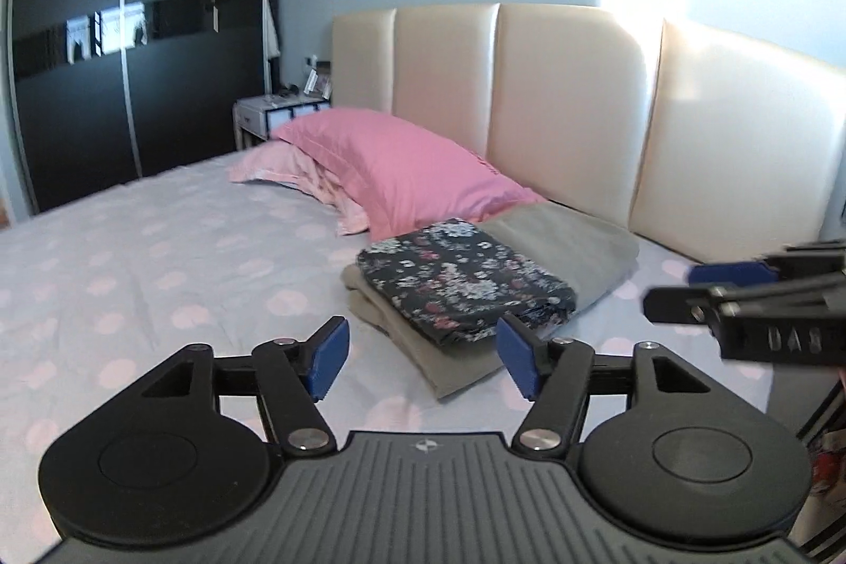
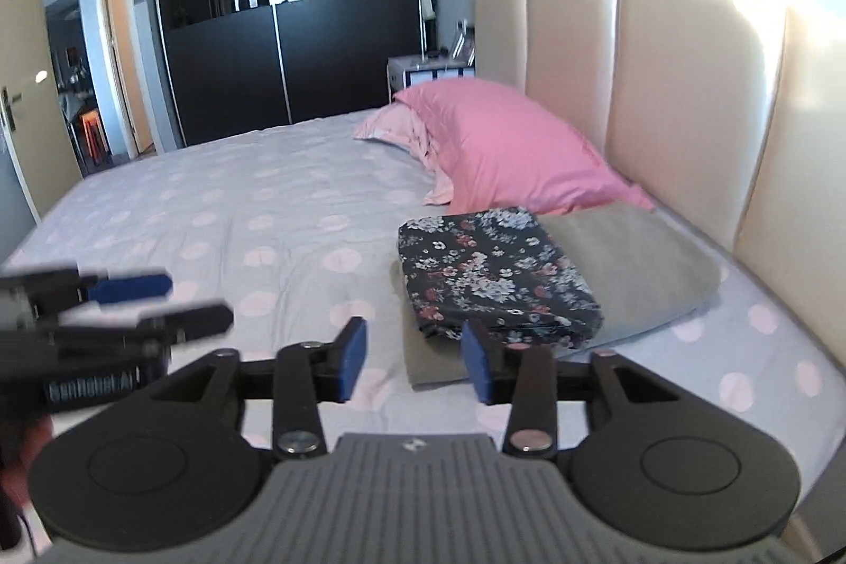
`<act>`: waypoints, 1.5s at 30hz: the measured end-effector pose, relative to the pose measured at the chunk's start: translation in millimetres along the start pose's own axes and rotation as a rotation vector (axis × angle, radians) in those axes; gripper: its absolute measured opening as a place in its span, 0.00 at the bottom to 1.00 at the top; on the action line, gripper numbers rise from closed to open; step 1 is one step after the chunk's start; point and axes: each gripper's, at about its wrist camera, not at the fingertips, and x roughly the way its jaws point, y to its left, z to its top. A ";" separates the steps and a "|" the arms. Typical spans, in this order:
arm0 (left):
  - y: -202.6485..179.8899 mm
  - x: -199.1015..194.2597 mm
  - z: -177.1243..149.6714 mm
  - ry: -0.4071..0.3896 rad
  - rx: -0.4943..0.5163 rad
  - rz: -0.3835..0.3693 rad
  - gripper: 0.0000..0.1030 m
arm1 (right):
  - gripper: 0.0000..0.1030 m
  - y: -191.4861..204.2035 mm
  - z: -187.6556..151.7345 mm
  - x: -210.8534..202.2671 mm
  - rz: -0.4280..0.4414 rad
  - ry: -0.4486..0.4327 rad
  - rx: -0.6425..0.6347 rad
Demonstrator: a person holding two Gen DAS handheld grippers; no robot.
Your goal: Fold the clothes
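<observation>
A folded dark floral garment [image 1: 465, 281] lies on top of a folded grey garment [image 1: 571, 247] on the bed, by the headboard. Both show in the right wrist view too: the floral garment [image 2: 497, 273] and the grey garment [image 2: 629, 268]. My left gripper [image 1: 423, 360] is open and empty, just short of the stack's near edge. My right gripper [image 2: 415, 358] is open and empty, also just short of the stack. Each gripper shows in the other's view: the right gripper [image 1: 703, 289] at the right edge, the left gripper [image 2: 174, 299] at the left, both blurred.
The bed [image 1: 158, 257] has a pale sheet with pink dots. Two pink pillows [image 1: 402, 167] lie against the cream headboard [image 1: 571, 109]. A nightstand [image 1: 269, 114] and a dark sliding wardrobe [image 1: 132, 35] stand beyond. An open doorway [image 2: 90, 77] is at the far left.
</observation>
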 end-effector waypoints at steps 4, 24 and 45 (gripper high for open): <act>-12.4 -16.0 -18.9 -0.030 0.004 0.002 0.72 | 0.50 9.8 -33.9 -24.1 -0.025 -0.042 0.006; -18.0 6.3 -88.8 0.075 -0.136 0.078 0.72 | 0.51 1.8 -119.7 -7.0 -0.166 0.022 0.153; -21.6 4.5 -96.0 0.118 -0.089 0.076 0.72 | 0.54 26.4 -117.4 -6.1 -0.106 0.007 0.114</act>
